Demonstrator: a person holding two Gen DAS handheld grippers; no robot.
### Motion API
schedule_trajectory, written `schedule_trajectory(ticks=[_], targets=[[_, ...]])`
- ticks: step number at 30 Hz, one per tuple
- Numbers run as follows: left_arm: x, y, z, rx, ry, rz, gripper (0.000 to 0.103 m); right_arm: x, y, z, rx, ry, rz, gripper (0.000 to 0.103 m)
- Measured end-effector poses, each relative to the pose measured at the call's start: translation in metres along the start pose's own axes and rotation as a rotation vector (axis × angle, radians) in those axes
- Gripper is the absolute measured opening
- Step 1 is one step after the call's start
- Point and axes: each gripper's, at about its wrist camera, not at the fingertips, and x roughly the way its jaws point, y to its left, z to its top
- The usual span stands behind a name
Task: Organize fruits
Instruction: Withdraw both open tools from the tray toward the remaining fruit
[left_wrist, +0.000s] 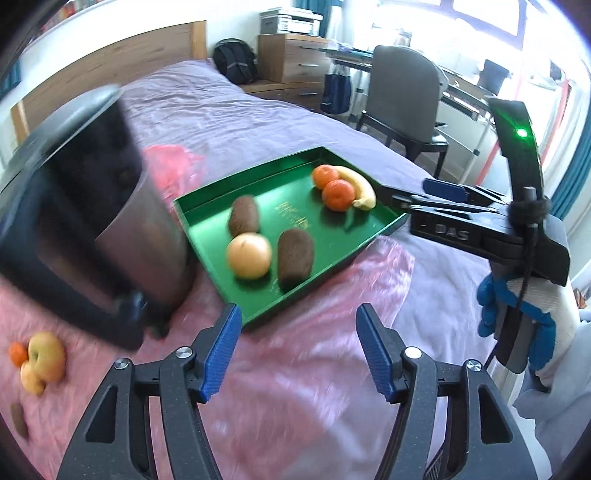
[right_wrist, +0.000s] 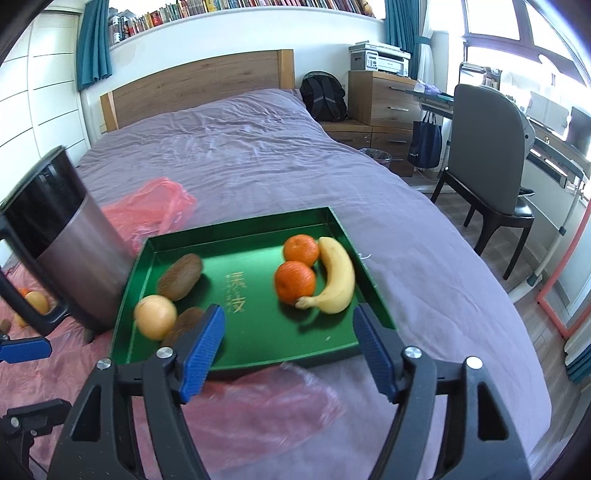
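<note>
- Six fruits sit in the green tray on the bed: two kiwis, a pale round fruit, two mandarins, one banana. The job looks partly done, more fruit is loose outside.
- My left tool is part open with nothing btwn the blue pads; it hovers over the pink plastic sheet just short of the tray's near corner.
- My right tool is spread wide and empty, at the tray's near edge. In the left view it reaches in from 3 o'clock, tips by the tray's right corner.
- Step in hand, my read: btwn drops, both tools free, next pick to be chosen.
- Leftovers: an apple, a small mandarin touching it, another yellowish fruit under it and what looks like a kiwi, all at approx 8 o'clock in the left view, past the steel bin.
- Next move, I'd say: swing the left tool round the bin to that cluster, open wider for the apple, come down from above. The fruits touch, so one may roll.
- Banana: long axis runs approx 12 to 6 in the right view, stem end at 7 o'clock touching the nearer mandarin, curve bulging to 3 o'clock, along the tray's right wall.
- Far kiwi: long axis approx 2 to 8. Near kiwi is partly hidden by my pad, so I can't give its axis from here.
- Pale round fruit sits btwn the kiwis at the tray's left side.
</note>
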Motion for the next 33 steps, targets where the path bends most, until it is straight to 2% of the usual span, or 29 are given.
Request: schedule_trajectory(ticks=[5, 21, 33], targets=[[-0.025, 0.022, -0.029, -0.064, -0.001, 0.037, 0.059, -0.026, 0.017, -0.015, 0.013, -0.005, 0.037, 0.103], [-0.097, 0.129, -0.121, -0.290, -0.033, 0.252, 0.060, -0.083, 0.084, -0.061, 0.029, 0.008, 0.142, 0.103], [-0.150, 0.207, -0.205, -0.438, -0.042, 0.389, 0.063, -0.104, 0.168, -0.084, -0.088, 0.042, 0.261, 0.103]])
